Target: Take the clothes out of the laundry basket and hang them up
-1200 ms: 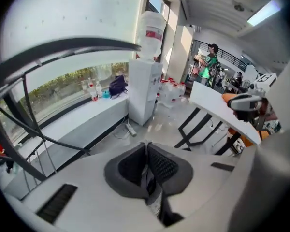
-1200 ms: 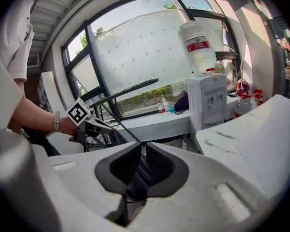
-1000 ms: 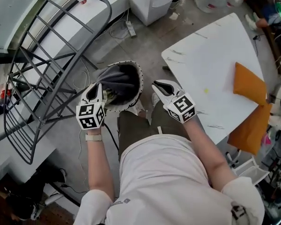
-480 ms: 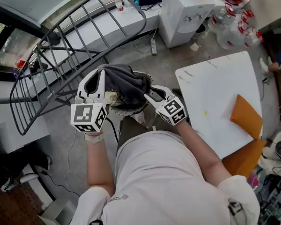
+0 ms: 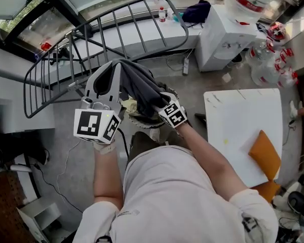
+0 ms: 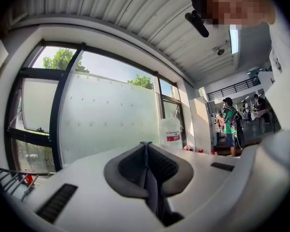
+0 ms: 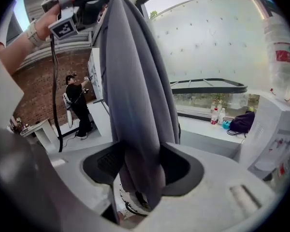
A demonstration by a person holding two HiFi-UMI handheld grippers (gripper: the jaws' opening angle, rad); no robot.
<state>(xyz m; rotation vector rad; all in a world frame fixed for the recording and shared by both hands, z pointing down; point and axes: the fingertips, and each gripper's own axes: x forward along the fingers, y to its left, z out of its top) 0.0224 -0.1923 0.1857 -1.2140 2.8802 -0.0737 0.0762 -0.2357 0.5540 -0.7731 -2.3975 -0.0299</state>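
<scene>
step: lift-out, left gripper (image 5: 113, 71) pinches grey garment (image 5: 139, 87).
right gripper (image 7: 142, 168): jaws just spreading, garment loose between.
next: probably drape over rack (image 5: 116, 29) beyond left gripper.

Daylight comes through tall frosted windows (image 6: 111, 115) under a ribbed white ceiling (image 6: 135, 13), a brick wall (image 7: 38, 81) stands further off, and on the grey concrete floor (image 5: 197, 95) a white table (image 5: 238, 125) sits near a white water dispenser (image 5: 218, 39).

Matt grey cloth, white plastic, grey metal

The garment (image 5: 139, 87) is soft, matt, creased grey fabric between the fingers of the left gripper (image 6: 145, 151), which has a smooth white plastic shell and dark ribbed pads (image 6: 162, 166). Beyond the fingertips, the drying rack (image 5: 111, 34) is faintly glossy grey metal.
</scene>
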